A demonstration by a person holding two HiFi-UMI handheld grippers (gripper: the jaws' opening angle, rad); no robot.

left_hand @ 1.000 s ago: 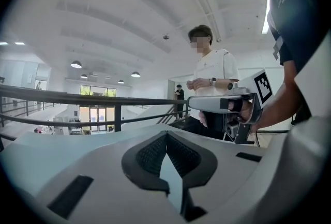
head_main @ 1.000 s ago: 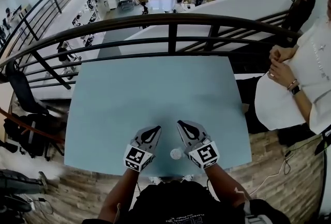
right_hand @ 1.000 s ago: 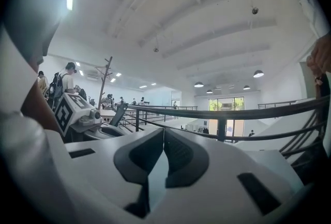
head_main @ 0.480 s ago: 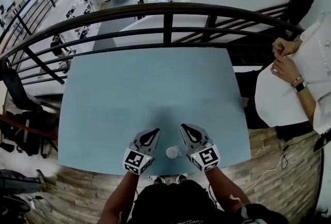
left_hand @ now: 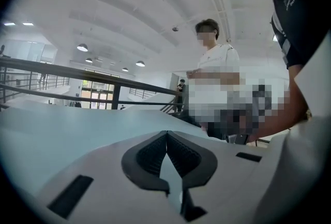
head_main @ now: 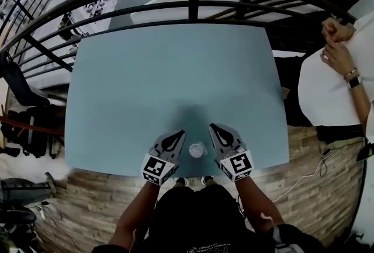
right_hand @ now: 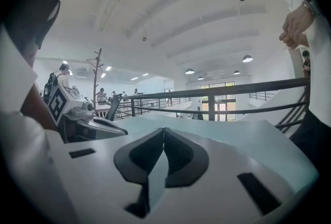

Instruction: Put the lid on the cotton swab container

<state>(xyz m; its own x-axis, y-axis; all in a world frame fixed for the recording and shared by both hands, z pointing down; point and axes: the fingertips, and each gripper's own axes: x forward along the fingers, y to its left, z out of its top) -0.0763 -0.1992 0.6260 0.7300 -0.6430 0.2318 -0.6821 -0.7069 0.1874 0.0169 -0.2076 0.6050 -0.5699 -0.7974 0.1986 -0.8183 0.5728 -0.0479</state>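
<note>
Left tool point(head_main: 174, 139) and right tool point(head_main: 218, 132) are both pressed together, nothing pinched! Between them sits the cotton swab container point(head_main: 197, 150), tight to the near edge of the surface point(head_main: 175, 70). Whether its lid is on, I can't tell from up here. Danger now: it looks small and light, and one careless nudge from either tip could topple it or send it over that edge.

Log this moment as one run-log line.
left gripper: shut, empty | right gripper: shut, empty | cotton swab container: on table between grippers, untouched
</note>
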